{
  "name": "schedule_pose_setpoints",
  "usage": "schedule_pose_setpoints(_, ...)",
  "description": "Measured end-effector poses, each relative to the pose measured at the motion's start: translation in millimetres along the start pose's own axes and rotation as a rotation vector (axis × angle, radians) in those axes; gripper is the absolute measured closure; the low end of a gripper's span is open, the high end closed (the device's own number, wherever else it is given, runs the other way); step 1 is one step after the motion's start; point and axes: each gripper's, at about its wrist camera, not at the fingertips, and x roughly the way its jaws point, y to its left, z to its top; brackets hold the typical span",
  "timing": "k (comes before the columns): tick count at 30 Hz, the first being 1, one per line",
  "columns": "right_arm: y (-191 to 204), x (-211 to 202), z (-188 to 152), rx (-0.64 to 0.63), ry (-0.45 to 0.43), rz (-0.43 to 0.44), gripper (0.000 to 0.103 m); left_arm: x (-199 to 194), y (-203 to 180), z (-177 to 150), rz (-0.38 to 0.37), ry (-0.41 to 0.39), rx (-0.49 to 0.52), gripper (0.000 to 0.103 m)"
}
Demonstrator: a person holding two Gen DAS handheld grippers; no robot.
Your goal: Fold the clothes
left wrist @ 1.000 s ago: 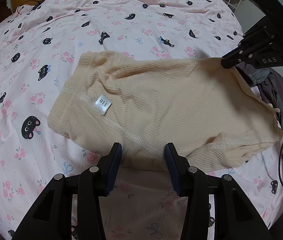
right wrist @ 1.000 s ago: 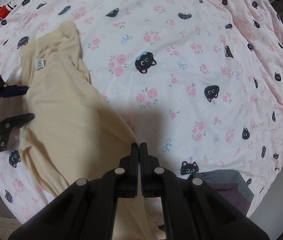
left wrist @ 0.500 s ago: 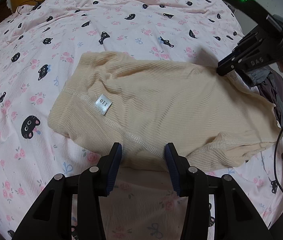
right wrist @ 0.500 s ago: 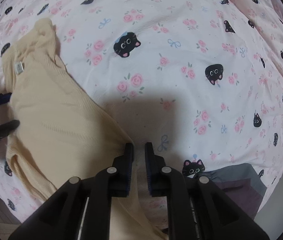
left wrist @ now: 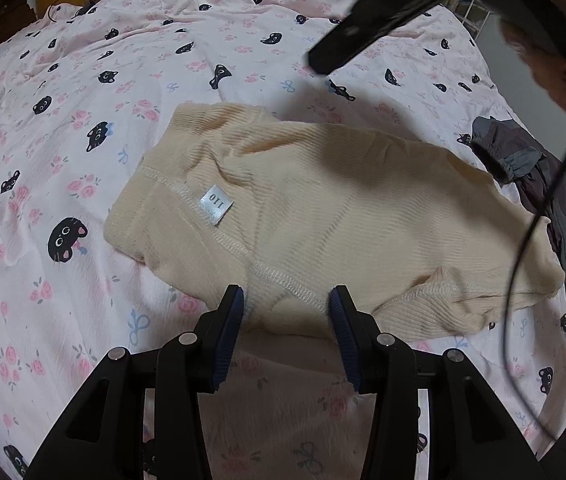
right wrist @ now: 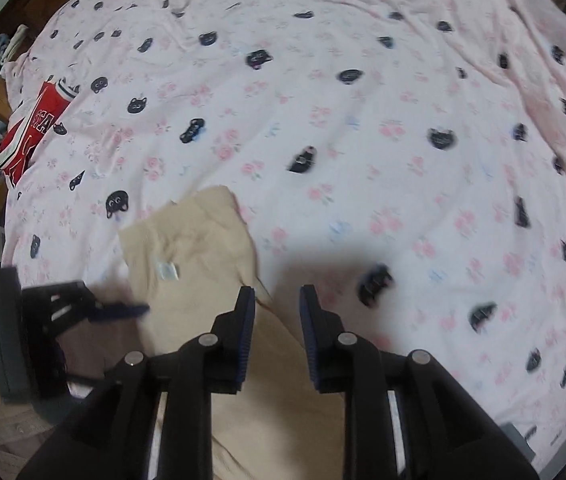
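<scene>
A pink cat-print bedsheet (left wrist: 243,40) was spread wide. The cream garment (left wrist: 323,216) was laid flat at its near edge. The left gripper (left wrist: 287,316) was held part open around the near hem. The right gripper (right wrist: 277,312), jaws just opened, held nothing.

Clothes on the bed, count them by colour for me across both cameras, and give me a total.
Cream ribbed knit garment: 1
Grey and dark purple garment, at the bed's edge: 1
Red garment with white lettering, at the far side of the bed: 1
Total: 3
</scene>
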Motion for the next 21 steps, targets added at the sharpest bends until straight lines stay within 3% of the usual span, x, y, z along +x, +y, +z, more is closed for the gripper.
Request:
schedule_pose_setpoints(7,15,52,21,-0.028,0.06,0.021,0.079,-1,3,-1,-0.008,0.001,-0.008,0.063)
schedule_pose_setpoints(13,22,63,28,-0.042,0.074,0.051,0.08,0,3,-1,-0.008,0.001,-0.008,0.063)
schedule_pose_setpoints(17,24,66,30,-0.054,0.094,0.064,0.099,0,2,-1,-0.008,0.002,-0.009,0.063)
schedule_pose_setpoints(21,25,61,32,-0.066,0.076,0.044,0.1,0,2,-2,-0.006,0.002,-0.008,0.063)
